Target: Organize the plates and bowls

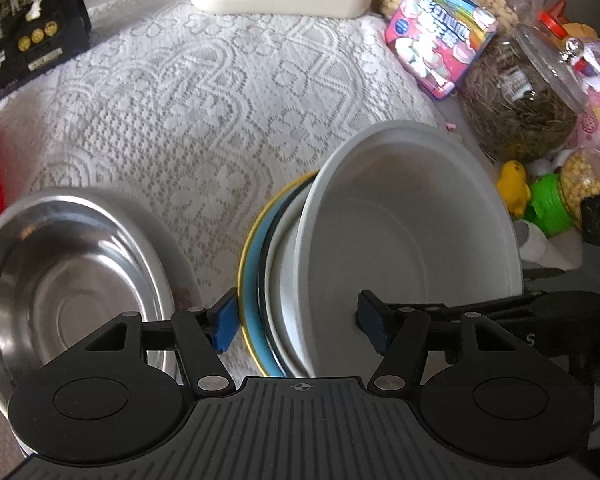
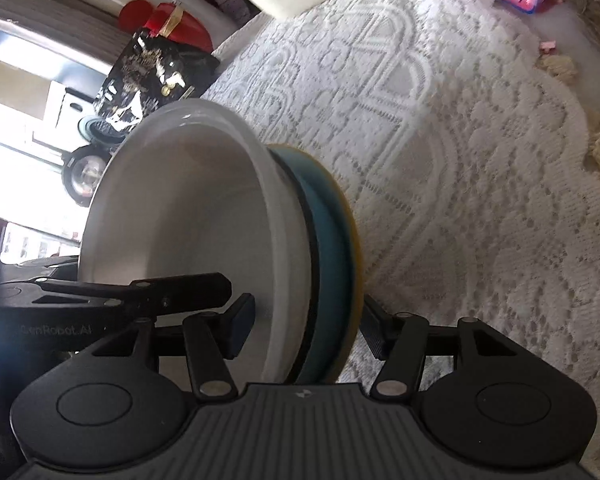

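Right wrist view: the right gripper point(image 2: 306, 330) squeezes the stack's edge, white bowl point(image 2: 188, 216) on blue plate point(image 2: 328, 248), tipping it at frame center so nothing slides. The left gripper point(image 1: 296, 326) hangs spread wide, holding nothing.

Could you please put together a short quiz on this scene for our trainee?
1. True or false: the steel bowl sits inside the white bowl.
2. Which gripper clamps the tilted stack: A, left; B, right?
3. What colour edges the blue plate?
Key: 1 false, it stands apart. 2 B, the right gripper; the left gripper is open. 3 yellow.
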Motion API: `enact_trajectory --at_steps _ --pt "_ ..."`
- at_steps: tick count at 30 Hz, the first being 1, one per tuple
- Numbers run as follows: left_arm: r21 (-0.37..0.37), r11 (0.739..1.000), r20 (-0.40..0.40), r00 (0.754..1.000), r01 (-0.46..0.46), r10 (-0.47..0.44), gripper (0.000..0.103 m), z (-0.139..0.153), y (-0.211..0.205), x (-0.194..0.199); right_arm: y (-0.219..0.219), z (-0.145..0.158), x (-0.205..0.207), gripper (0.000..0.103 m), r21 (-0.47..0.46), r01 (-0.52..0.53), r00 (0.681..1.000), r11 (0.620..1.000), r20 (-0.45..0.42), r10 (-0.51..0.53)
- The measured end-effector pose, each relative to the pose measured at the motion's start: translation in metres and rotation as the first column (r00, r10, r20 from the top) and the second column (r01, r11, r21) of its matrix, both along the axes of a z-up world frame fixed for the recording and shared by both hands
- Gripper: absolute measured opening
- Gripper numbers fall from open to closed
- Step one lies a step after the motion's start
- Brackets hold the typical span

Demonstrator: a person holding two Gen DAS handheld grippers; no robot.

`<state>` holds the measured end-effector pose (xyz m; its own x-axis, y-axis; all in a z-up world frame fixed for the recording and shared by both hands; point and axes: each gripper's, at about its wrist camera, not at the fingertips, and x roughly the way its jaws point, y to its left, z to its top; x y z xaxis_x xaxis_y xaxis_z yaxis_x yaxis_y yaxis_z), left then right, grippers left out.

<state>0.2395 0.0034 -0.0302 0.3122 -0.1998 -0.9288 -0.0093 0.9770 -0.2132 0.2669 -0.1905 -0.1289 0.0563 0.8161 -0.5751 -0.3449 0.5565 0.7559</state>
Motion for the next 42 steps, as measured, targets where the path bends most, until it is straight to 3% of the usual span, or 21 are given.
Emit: enact_trajectory --at_steps 3,7,13,23,27,29,32,38,42 --pt "-0.039 0.999 -0.004 1.0 0.007 -0.007 0.07 0.002 0.002 -0.008 0.002 0.002 -0.002 0.059 0.002 -0.017 1.0 1.0 0.009 0.017" --pt "-0.03 1.0 0.0 1.0 0.005 -0.005 0.07 -0.002 0.001 -0.01 0.001 0.003 -0.001 0.058 0.005 -0.007 1.0 1.0 0.004 0.007" --pt "-0.104 0.994 -0.018 1.0 -0.018 0.016 0.071 -0.011 0.012 -0.001 0.001 0.002 -0.003 0.058 -0.002 0.001 1.0 1.0 0.011 -0.001" --pt "-0.117 0.993 -0.018 0.999 -0.03 0.028 0.069 -0.007 0.012 -0.004 -0.001 0.001 -0.002 0.055 0.008 0.011 1.0 1.0 -0.013 -0.011" --pt "-0.105 0.994 -0.044 0.999 -0.017 0.012 0.07 -0.006 0.003 -0.011 -0.007 -0.001 0.0 0.056 0.032 0.014 0.999 0.999 -0.05 -0.012" --pt "-0.124 0.992 -0.064 0.998 -0.026 0.018 0.07 -0.011 0.002 -0.012 -0.011 -0.001 0.001 0.062 0.045 0.021 0.998 0.999 -0.063 -0.018" --pt "-0.132 0.99 -0.065 0.997 -0.038 0.03 0.07 -0.013 0.004 -0.013 -0.01 0.003 -0.003 0.063 0.027 0.015 1.0 1.0 -0.025 -0.014" --pt "-0.213 0.973 -0.091 0.993 -0.093 0.075 0.069 -0.011 0.017 -0.011 -0.01 0.003 0.0 0.063 0.02 0.028 0.999 0.999 -0.032 -0.027" --pt "-0.151 0.985 -0.094 0.993 -0.08 0.066 0.069 -0.011 0.008 -0.01 -0.007 0.003 -0.001 0.062 0.001 0.026 1.0 1.0 -0.016 -0.026"
